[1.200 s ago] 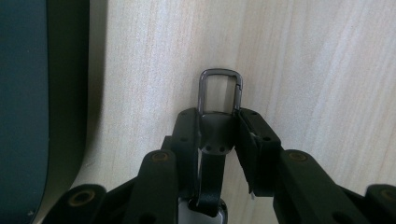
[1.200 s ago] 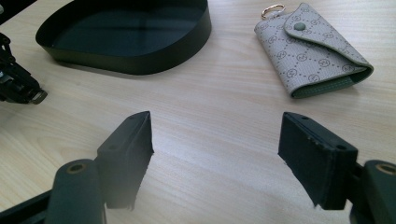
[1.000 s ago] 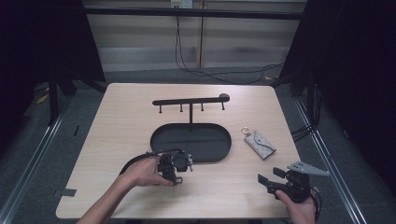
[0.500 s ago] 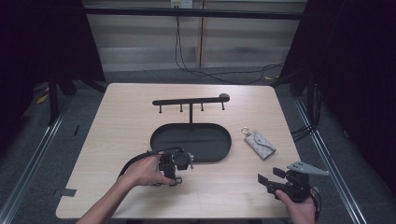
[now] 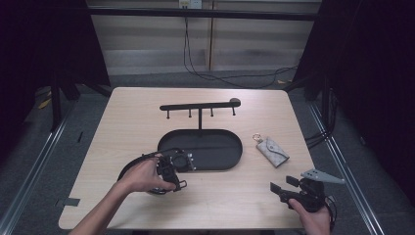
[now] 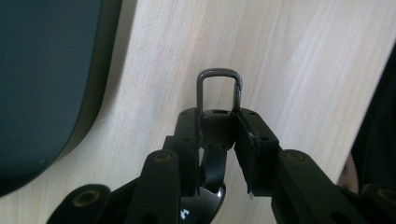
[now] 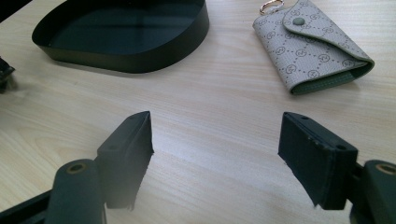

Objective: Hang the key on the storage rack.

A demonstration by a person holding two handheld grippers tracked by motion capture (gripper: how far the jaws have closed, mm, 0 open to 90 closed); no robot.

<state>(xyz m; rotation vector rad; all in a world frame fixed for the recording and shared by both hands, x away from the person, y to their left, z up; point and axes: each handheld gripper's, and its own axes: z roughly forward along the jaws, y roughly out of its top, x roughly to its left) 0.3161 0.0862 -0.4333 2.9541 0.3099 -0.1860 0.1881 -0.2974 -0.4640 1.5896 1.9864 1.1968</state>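
A wooden table carries a black oval tray with a hook rack rising behind it, and a grey key pouch lies just right of the tray. The left hand-held gripper, near the tray's front-left end, is clamped on a key fob with a metal clip. The right hand-held gripper sits at the front-right with jaws wide apart and empty.

— What do we see of our grippers?
— Black jaws with brass-coloured screws on our left gripper. Our right gripper carries a grey three-cornered plate at three o'clock; forearms bare.
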